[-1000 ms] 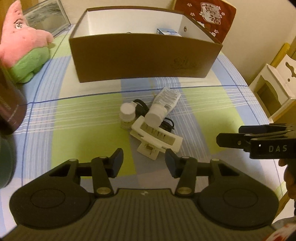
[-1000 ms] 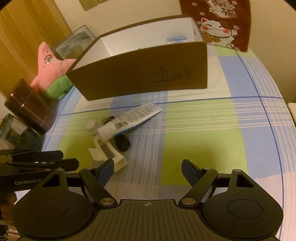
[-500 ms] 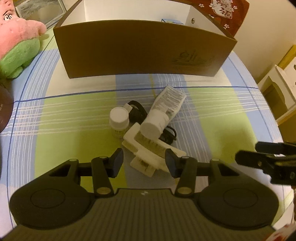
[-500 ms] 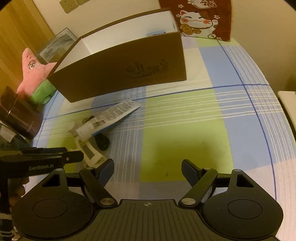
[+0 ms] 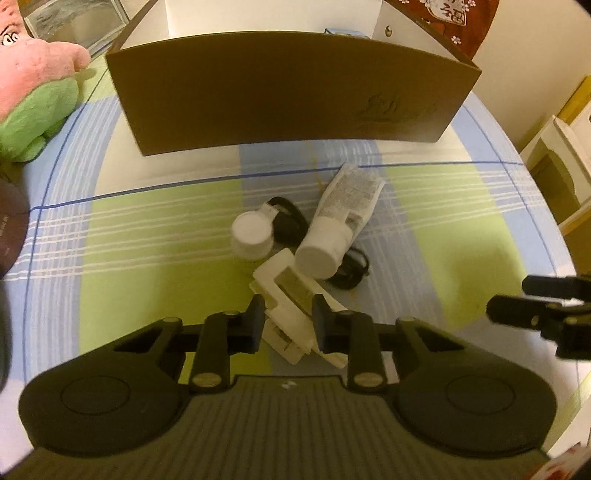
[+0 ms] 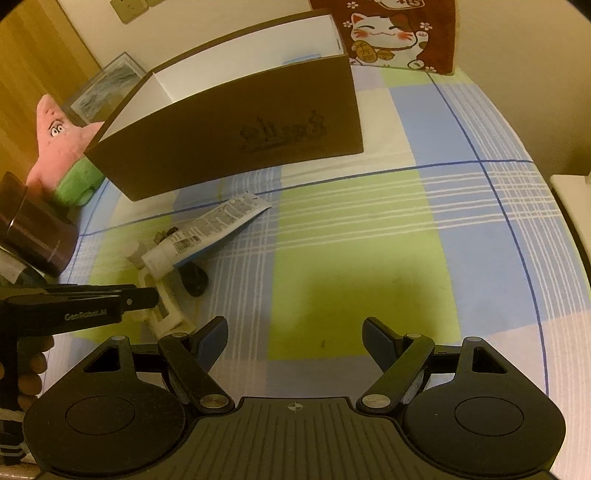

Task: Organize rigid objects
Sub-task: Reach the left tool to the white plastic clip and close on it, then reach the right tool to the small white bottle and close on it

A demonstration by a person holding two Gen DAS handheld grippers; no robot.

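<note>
A cream plastic clip-like piece (image 5: pixel 291 295) lies on the checked cloth, under a white tube (image 5: pixel 340 218) with a white cap. A small white bottle (image 5: pixel 251 234) and a black cord (image 5: pixel 347 266) lie beside them. My left gripper (image 5: pixel 288 321) is open, its fingers on either side of the cream piece's near end. My right gripper (image 6: pixel 293 339) is open and empty over bare cloth, right of the pile. The pile shows in the right wrist view, with the tube (image 6: pixel 207 232) on top and the left gripper's (image 6: pixel 140 295) fingers over the cream piece (image 6: pixel 166 310).
A brown cardboard box (image 5: pixel 288 99) with white inside stands behind the pile, holding a small blue-white packet (image 5: pixel 347 32). A pink and green plush (image 5: pixel 33 96) lies at the left. A dark brown cylinder (image 6: pixel 33 229) stands at the left edge. White furniture (image 5: pixel 557 166) is off the right.
My left gripper has moved forward and down, so its fingers now straddle the cream piece. My right gripper has shifted a little; the box looks closer.
</note>
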